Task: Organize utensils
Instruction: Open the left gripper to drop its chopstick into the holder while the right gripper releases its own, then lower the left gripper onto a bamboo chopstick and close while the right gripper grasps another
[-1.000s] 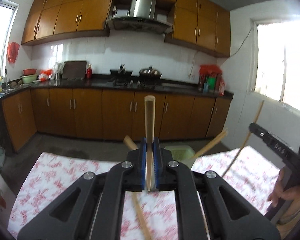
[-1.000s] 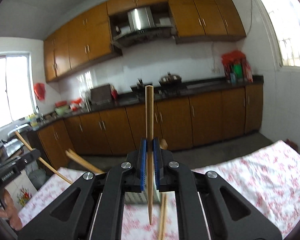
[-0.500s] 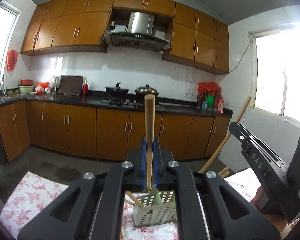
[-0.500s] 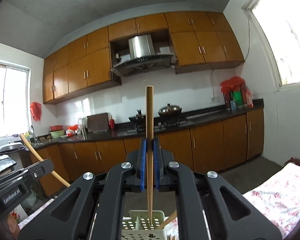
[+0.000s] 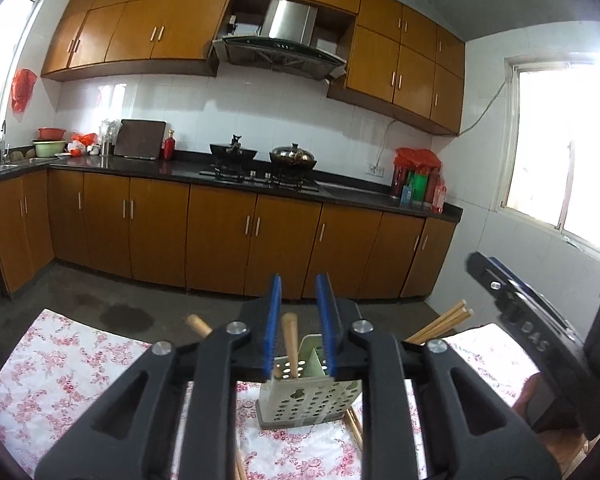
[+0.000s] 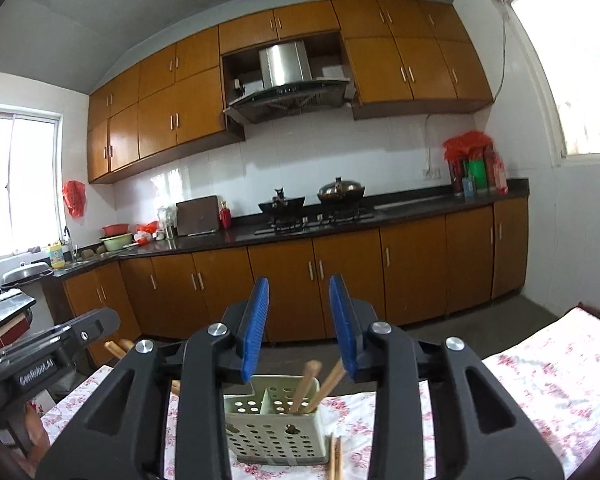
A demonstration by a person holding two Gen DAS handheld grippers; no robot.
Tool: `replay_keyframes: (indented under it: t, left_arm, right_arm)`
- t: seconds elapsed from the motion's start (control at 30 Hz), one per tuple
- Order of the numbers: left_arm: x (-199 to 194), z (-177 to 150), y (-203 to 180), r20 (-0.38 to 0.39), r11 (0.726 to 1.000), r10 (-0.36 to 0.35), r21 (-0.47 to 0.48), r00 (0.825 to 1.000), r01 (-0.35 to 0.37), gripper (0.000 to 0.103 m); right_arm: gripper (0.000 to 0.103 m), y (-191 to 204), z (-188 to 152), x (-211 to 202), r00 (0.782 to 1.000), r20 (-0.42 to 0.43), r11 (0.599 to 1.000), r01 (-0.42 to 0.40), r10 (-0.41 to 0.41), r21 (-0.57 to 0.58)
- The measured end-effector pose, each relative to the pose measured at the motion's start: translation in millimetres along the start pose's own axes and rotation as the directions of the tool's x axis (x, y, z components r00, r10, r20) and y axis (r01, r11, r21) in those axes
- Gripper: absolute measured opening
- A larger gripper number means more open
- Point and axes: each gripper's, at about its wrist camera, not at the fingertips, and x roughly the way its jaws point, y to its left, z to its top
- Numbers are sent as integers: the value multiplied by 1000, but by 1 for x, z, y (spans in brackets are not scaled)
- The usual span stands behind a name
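1. Both grippers, left (image 5: 298, 322) and right (image 6: 300, 330), have just been opening; each stands narrowly parted, pads clear of any chopstick.
2. The holder (image 6: 276, 420) stands on the tablecloth (image 6: 540, 380), well in from its edges, chopsticks (image 6: 306, 386) inside.
3. Risk: a withdrawing finger could snag a leaning chopstick and tip the light holder.

a: what's along the back wall?
b: brown cabinets (image 5: 220, 232), a dark counter (image 6: 412, 210), a steel range hood (image 5: 288, 36).
a: and on the stove?
b: a black wok (image 5: 233, 151) beside a lidded pot (image 6: 341, 191); a red bag (image 5: 22, 88) hangs by the window.
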Motion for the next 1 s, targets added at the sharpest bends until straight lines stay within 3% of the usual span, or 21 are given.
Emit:
replay_keyframes:
  t: [0.2, 0.3, 0.33, 0.4, 0.43, 0.47, 0.57, 0.77, 0.87, 0.93, 1.0]
  left_arm:
    - [-39, -12, 23, -6, 999, 36, -32, 999, -36, 22]
    - [-46, -38, 43, -74, 995, 87, -39, 993, -90, 22]
    - [-42, -53, 51, -125, 993, 111, -34, 986, -116, 22]
    - [-31, -83, 64, -231, 989, 140, -24, 963, -149, 22]
    - [-28, -95, 70, -273, 987, 148, -21, 951, -159, 22]
    - [-24, -107, 75, -316, 986, 148, -21, 937, -163, 22]
    - [-13, -144, 82, -430, 987, 130, -27, 894, -157, 22]
    - [-6, -180, 77, -516, 992, 85, -35, 852, -119, 22]
    - [-2, -190, 71, -541, 994, 70, -34, 838, -105, 21]
    - [0, -195, 67, -556, 995, 64, -29, 829, -96, 21]
    - [3, -198, 65, -569, 996, 56, -27, 821, -87, 21]
  right_arm:
    - [33, -19, -18, -35, 996, -57, 998, 66, -65, 3]
    - [33, -33, -54, -28, 970, -223, 995, 100, -98, -4]
    - [32, -39, -72, -20, 946, -310, 996, 94, -90, -2]
    - [21, -46, -110, -2, 876, -477, 997, 79, -65, 9]
    - [18, -48, -127, 5, 839, -543, 997, 67, -44, 24]
    - [14, -50, -149, 13, 786, -617, 997, 61, -18, 48]
    - [14, -48, -184, 22, 712, -702, 995, 57, 19, 84]
    - [14, -33, -198, 28, 683, -730, 998, 26, 25, 58]
    - [10, -29, -203, 26, 688, -726, 999, 25, 1, 26]
    - [8, -30, -204, 34, 679, -733, 999, 42, -30, -3]
    - [8, -34, -204, 33, 690, -719, 996, 79, -81, -36]
